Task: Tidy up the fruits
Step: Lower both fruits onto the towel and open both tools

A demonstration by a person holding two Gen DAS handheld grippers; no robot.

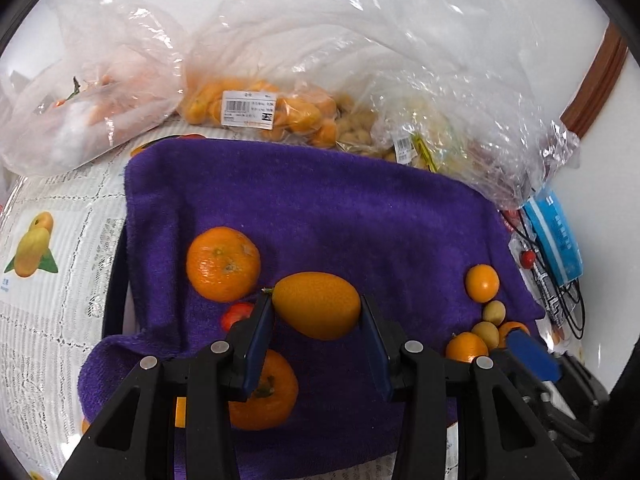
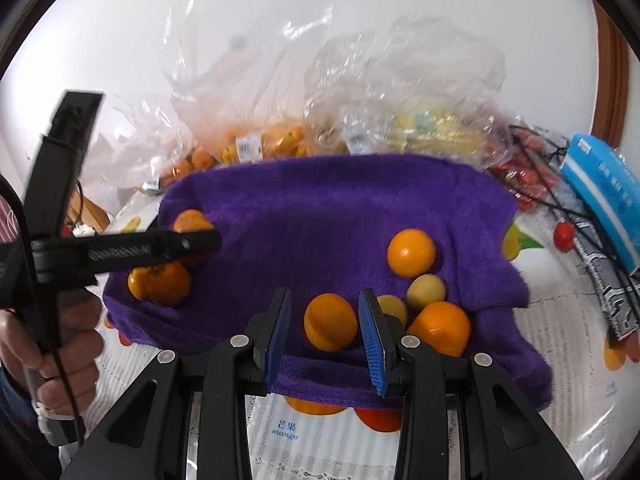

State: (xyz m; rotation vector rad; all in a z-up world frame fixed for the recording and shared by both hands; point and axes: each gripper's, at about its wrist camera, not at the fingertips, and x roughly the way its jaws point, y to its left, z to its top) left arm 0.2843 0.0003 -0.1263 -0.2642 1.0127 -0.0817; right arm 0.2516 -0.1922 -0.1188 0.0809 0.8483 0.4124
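A purple towel (image 1: 320,208) lies on the table with loose fruit on it. My left gripper (image 1: 317,309) is shut on an oval kumquat (image 1: 316,305) and holds it above the towel. Two mandarins (image 1: 223,264) (image 1: 266,394) and a small red fruit (image 1: 236,314) lie below it at the left. My right gripper (image 2: 325,322) is open, its fingers on either side of a small round orange (image 2: 330,322) on the towel (image 2: 340,208), with gaps on both sides. More small oranges (image 2: 411,253) and pale yellow fruits (image 2: 426,291) lie just to its right. The left gripper's side (image 2: 120,250) shows at the left.
Clear plastic bags of kumquats (image 1: 256,110), mandarins (image 1: 88,112) and pale fruit (image 1: 420,136) stand behind the towel by the white wall. A blue box (image 2: 604,192), black cables and red berries (image 2: 564,234) lie at the right. A fruit-print tablecloth (image 1: 48,248) covers the table.
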